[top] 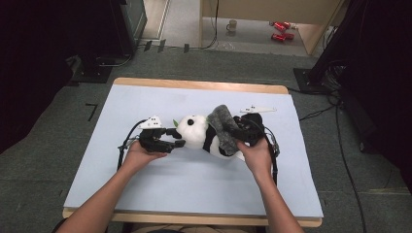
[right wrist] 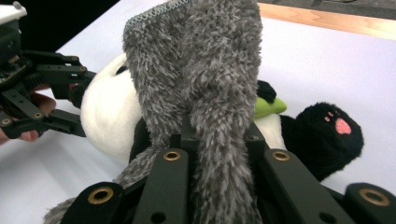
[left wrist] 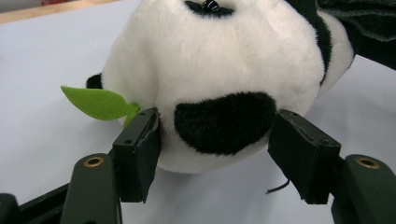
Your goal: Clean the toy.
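A black-and-white panda plush (top: pixel 197 132) (left wrist: pixel 219 70) (right wrist: pixel 107 116) lies on its side mid-table, a green felt leaf (left wrist: pixel 95 102) (right wrist: pixel 268 106) at its mouth. My left gripper (top: pixel 176 137) (left wrist: pixel 219 144) is open, its jaws on either side of the panda's head, one beside a black ear; the pads sit at the fur without squeezing it. My right gripper (top: pixel 240 135) (right wrist: pixel 217 140) is shut on a grey fuzzy cloth (top: pixel 221 126) (right wrist: pixel 201 60) with a stitched hem, which drapes over the panda's body. A black paw with pink pads (right wrist: pixel 334 130) lies beyond the cloth.
A pale blue mat (top: pixel 194 184) covers the wooden table (top: pixel 194 83). On the floor beyond stand a mug (top: pixel 232 25) and red cans (top: pixel 281 30). Dark equipment and cables flank both sides of the table.
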